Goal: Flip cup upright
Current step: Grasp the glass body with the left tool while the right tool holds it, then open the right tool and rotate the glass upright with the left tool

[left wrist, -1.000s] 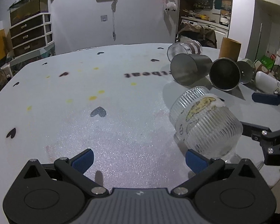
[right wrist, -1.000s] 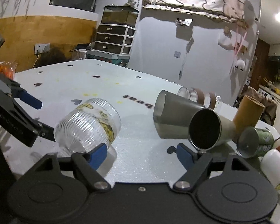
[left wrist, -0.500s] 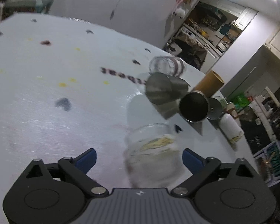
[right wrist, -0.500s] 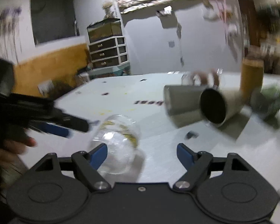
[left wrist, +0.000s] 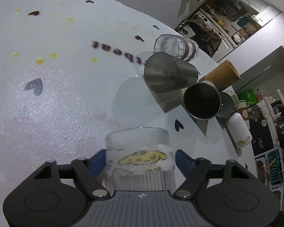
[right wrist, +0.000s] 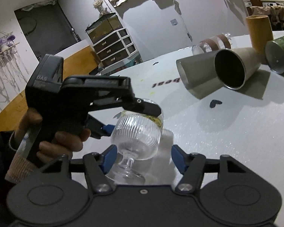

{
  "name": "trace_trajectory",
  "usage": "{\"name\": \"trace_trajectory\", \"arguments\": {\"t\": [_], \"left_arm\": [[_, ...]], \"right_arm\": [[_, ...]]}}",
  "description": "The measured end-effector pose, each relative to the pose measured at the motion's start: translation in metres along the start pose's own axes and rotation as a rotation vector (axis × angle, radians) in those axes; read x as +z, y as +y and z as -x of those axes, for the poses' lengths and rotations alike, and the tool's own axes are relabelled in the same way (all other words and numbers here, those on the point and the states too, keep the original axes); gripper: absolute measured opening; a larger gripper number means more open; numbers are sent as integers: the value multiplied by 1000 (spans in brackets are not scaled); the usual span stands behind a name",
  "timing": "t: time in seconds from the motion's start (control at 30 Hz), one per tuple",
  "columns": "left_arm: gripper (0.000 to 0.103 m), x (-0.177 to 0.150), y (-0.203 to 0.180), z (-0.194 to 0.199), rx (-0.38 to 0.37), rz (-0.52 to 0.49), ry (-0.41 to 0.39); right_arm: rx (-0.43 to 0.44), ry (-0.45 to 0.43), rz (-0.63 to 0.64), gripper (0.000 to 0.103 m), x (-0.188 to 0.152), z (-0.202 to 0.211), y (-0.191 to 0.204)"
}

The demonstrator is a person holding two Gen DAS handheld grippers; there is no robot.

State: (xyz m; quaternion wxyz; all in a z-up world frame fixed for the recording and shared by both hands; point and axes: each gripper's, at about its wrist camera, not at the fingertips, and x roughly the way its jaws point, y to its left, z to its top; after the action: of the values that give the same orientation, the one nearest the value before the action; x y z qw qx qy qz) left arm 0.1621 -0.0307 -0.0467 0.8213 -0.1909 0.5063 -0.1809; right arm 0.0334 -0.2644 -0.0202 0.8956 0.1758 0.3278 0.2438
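Right wrist view shows my left fingers (right wrist: pixel 142 111) pinching the ribbed glass cup (right wrist: pixel 137 132) by its bowl above the bench (right wrist: pixel 227 132) – rigid, slick, breakable – so grip mid-bowl, not the thin stem, while my right fingers (right wrist: pixel 142 158) stay spread.

"beat" upside down on table (right wrist: pixel 236 132); "HAVE A" on mat (left wrist: pixel 260 143)

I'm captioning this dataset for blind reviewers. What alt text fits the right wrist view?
The left gripper clamps a ribbed glass goblet by its bowl, tilted, just ahead of the open right gripper. Behind, on the white table, two steel cups lie on their sides.
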Motion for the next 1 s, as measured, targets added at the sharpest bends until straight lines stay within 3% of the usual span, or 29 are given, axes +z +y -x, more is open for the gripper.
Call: {"name": "trace_trajectory", "arguments": {"t": [0.17,0.43,0.63,0.8,1.0], "left_arm": [[73,-6,-1,11,-13,-45,-27],[73,-33,-17,59,15,-247,-199],[73,-44,-21,89,119,-376,-362],[73,-18,1,89,238,-337,-433],[72,38,37,88,409,-254,-520]], "right_arm": [[0,-9,5,65,-1,2,1],[-19,-60,51,65,0,15,8],[-51,-90,101,65,-1,21,16],[-70,-82,120,65,-2,18,16],[-106,-69,127,65,-3,13,14]]}}
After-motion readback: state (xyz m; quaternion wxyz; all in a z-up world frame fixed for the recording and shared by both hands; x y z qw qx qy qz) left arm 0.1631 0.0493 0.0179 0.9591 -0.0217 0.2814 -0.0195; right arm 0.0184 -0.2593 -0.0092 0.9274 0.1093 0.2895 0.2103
